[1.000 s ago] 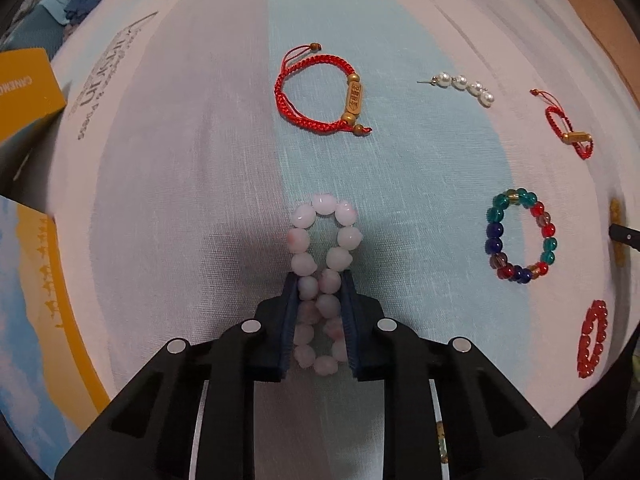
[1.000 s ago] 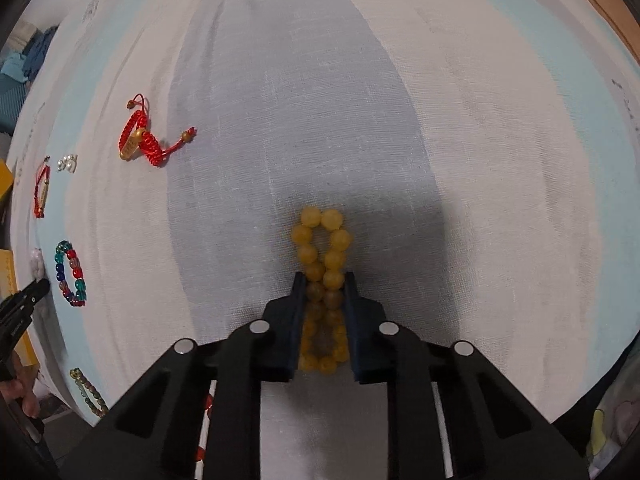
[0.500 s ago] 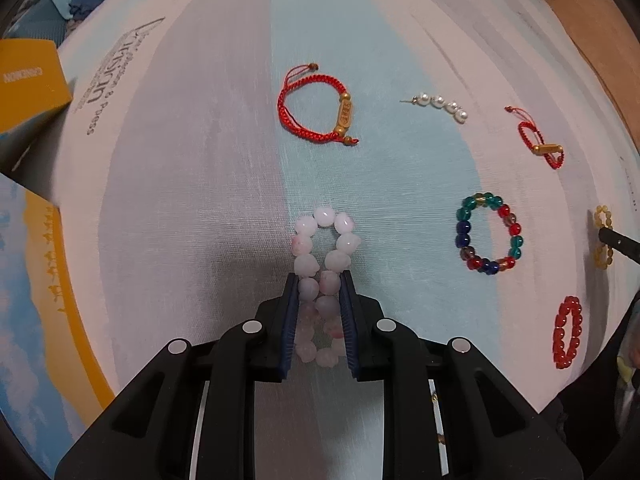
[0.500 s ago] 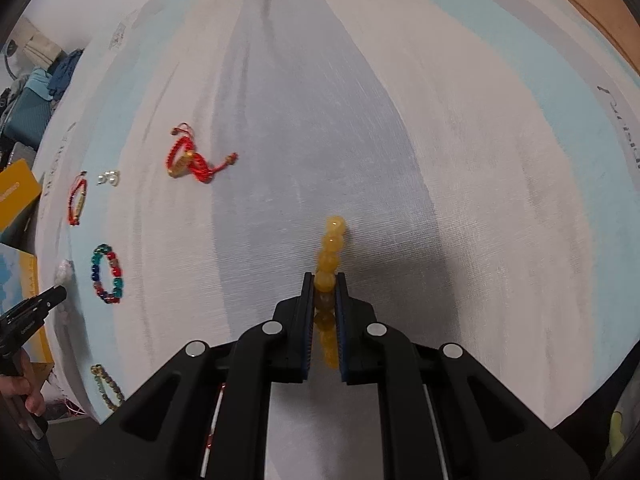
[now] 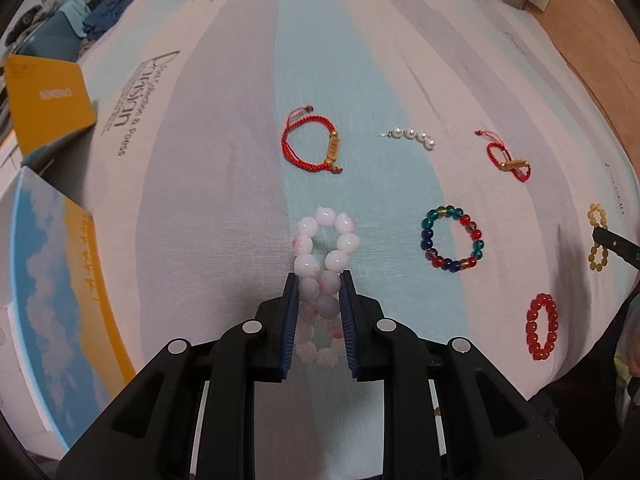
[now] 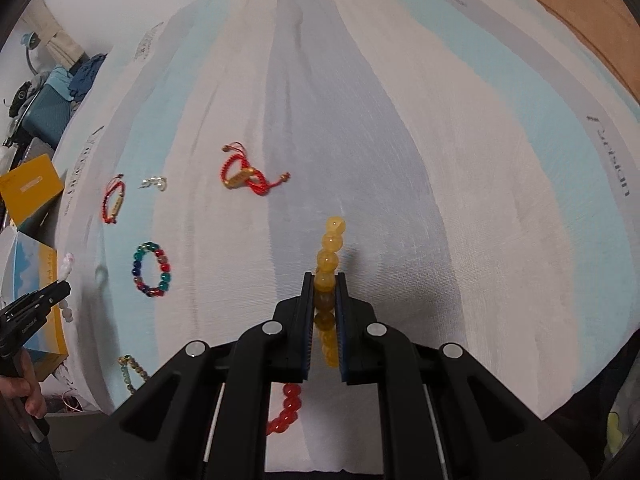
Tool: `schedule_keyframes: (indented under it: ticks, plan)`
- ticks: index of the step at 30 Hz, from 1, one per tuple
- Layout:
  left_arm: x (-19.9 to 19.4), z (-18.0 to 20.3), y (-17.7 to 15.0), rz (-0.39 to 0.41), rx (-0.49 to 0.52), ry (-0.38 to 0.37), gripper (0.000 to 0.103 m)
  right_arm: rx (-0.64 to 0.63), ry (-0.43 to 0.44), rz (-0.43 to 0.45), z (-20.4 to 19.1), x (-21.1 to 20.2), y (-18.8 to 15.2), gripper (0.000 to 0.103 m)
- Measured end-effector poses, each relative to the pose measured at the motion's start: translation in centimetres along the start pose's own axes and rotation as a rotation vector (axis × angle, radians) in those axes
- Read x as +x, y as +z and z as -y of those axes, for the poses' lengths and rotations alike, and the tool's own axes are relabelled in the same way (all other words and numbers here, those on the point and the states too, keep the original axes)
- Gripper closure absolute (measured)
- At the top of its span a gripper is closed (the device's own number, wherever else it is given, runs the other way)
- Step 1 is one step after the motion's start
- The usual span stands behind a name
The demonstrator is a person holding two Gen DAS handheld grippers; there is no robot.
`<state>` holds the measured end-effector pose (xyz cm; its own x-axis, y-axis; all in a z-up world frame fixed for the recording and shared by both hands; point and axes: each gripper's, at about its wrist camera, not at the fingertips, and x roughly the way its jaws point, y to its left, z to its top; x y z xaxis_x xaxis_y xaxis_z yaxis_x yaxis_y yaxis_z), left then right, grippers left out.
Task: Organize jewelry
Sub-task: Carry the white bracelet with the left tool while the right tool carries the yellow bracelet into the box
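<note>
1. Pink and white beads form the bracelet (image 5: 325,256) that the left gripper (image 5: 319,286) pinches across its middle, so it folds into a figure of eight: one loop juts past the fingertips, the other sits between the jaws.
2. Yellow beads make up the bracelet (image 6: 330,248) clamped in the right gripper (image 6: 324,280), whose jaws are pressed nearly together on it; seen edge-on, it reads as a single line of beads.
3. Both bracelets appear lifted clear of the striped bedsheet (image 5: 200,200), judging by the shadows beneath them.
4. To do this step well, I would carry each bracelet level and slowly, since round beads could slip between flat pads, and keep the free loops from swinging into the pieces lying on the bed.
5. No tray or box meant for jewelry shows clearly, so where they go cannot be told.
6. Only the left view shows the whole layout: a red cord bracelet (image 5: 312,146), a pearl pin (image 5: 412,136), a smaller red cord bracelet (image 5: 508,158), a multicoloured bead bracelet (image 5: 450,240) and a red bead bracelet (image 5: 542,326).
7. Only the right view shows the hand (image 6: 24,392) holding the left gripper and another beaded bracelet (image 6: 132,372) near the bed's edge.
</note>
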<state>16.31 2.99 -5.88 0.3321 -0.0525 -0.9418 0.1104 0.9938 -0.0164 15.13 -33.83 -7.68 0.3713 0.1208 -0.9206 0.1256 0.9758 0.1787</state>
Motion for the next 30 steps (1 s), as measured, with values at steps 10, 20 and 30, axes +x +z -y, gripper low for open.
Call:
schedule_keyframes:
  ticks: [10,20,30]
  plan:
    - [-3.9,-0.8,-0.9,0.078,-0.022,0.036,0.083,-0.042,-0.024,0.060,-4.0,-3.9,-0.3,0.094]
    - [-9.0,-5.7,-2.1,0.138,-0.084,0.061,0.083,-0.131,0.035,0.113,-12.7,-6.9,0.1,0.094]
    - [-15.3,-14.7,-4.5,0.203,-0.194,0.133,0.083,-0.287,0.136,0.158,-26.9,-9.7,-0.6,0.094]
